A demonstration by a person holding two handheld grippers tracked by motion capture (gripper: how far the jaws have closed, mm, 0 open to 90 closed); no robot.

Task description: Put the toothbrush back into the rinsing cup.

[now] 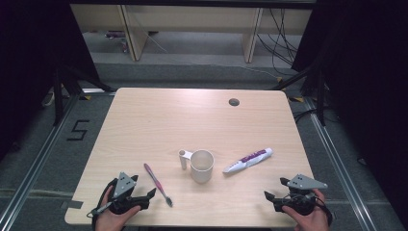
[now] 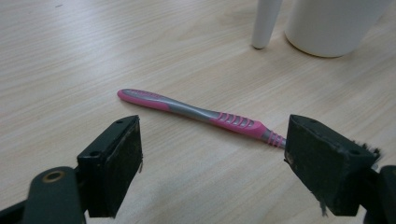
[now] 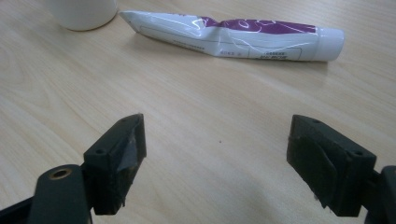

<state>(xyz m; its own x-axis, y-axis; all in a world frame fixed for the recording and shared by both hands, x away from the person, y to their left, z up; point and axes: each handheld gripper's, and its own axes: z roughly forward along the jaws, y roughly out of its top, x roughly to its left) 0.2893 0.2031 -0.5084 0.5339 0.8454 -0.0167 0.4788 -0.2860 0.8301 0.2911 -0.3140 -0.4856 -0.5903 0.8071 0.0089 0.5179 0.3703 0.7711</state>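
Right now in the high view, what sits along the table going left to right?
Left hand-held gripper → toothbrush → cup → toothpaste tube → right hand-held gripper. Both hand-held grippers are open, holding nothing.

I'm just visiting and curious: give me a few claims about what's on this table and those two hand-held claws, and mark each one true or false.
1. The toothbrush stands inside the mug. False: it lies flat on the table, left of the mug.
2. The left gripper is open and holds nothing. True.
3. The toothpaste lies right of the mug. True.
4. The right gripper clamps the toothpaste. False: its jaws are open, and the tube lies beyond them.
5. The mug stands upright. True.
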